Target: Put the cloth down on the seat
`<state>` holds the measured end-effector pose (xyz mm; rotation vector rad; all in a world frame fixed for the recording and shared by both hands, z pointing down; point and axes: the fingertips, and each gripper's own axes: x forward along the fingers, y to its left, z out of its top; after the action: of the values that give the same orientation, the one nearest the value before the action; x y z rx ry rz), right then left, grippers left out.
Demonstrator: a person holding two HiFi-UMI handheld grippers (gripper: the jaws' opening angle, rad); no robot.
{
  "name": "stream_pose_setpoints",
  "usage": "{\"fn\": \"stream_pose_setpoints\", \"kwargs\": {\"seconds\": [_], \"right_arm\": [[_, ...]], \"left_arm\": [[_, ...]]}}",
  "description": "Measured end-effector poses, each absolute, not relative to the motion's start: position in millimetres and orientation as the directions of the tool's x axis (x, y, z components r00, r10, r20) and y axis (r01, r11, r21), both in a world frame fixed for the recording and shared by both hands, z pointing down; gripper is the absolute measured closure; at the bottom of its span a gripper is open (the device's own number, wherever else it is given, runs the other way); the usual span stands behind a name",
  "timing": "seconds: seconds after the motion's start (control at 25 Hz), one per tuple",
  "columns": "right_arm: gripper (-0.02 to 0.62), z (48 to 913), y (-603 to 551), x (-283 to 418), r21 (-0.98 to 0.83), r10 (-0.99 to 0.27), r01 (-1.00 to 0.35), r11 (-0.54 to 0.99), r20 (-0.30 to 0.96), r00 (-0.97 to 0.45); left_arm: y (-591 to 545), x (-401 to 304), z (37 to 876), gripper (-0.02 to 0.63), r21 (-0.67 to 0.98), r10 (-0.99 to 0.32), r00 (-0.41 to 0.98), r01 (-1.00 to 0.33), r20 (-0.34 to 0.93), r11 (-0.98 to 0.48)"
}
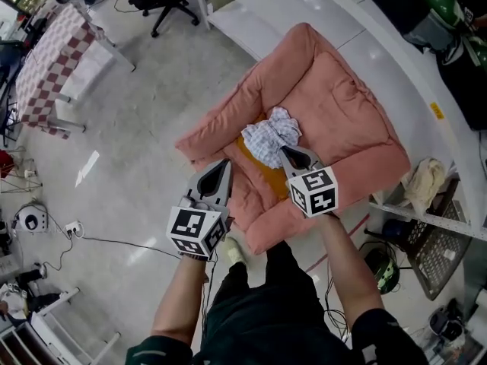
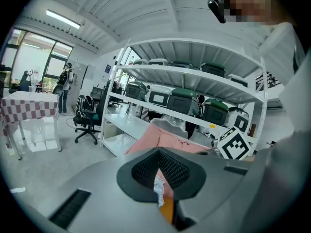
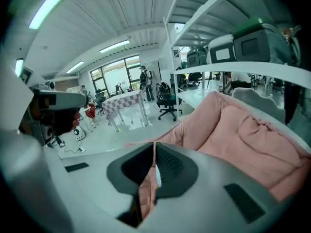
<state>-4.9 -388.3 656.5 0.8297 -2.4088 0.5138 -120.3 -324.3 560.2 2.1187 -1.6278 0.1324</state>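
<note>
Cloth [image 1: 272, 134] lies bunched on the seat [image 1: 350, 105]; left gripper [image 1: 221, 166] and right gripper [image 1: 285, 153] both pressed together, apparently empty; I would back off without snagging it.

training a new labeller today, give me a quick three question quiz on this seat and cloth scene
1. True or false: the checked cloth lies crumpled on the pink seat.
2. Pick one: the jaws of the right hand-held gripper are A) wide apart, B) together.
3. Short answer: what colour is the patch that shows from under the cloth's near edge?

Key
1. True.
2. B. The right gripper view shows the jaws meeting at their tips with nothing clamped between them.
3. Orange.
</note>
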Motion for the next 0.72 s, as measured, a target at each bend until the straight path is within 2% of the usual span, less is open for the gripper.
{"fn": "stream_pose_setpoints", "kwargs": {"seconds": [0.24,0.72], "right_arm": [[0.580,581.0,-365.2,-0.9,-0.203,-0.543,-0.688,0.697,0.478,-0.691],[0.589,465.0,-301.4,2.7,-0.219,-0.647,-0.713,0.666,0.306,-0.698]], "left_arm": [[-302.0,-120.1,523.4,0.603,0.294,-0.890,0.307,-0.932,0.338,-0.211],[-248.7,-129.9,435.5,0.603,0.292,-0.915,0.313,-0.927,0.256,-0.235]]}}
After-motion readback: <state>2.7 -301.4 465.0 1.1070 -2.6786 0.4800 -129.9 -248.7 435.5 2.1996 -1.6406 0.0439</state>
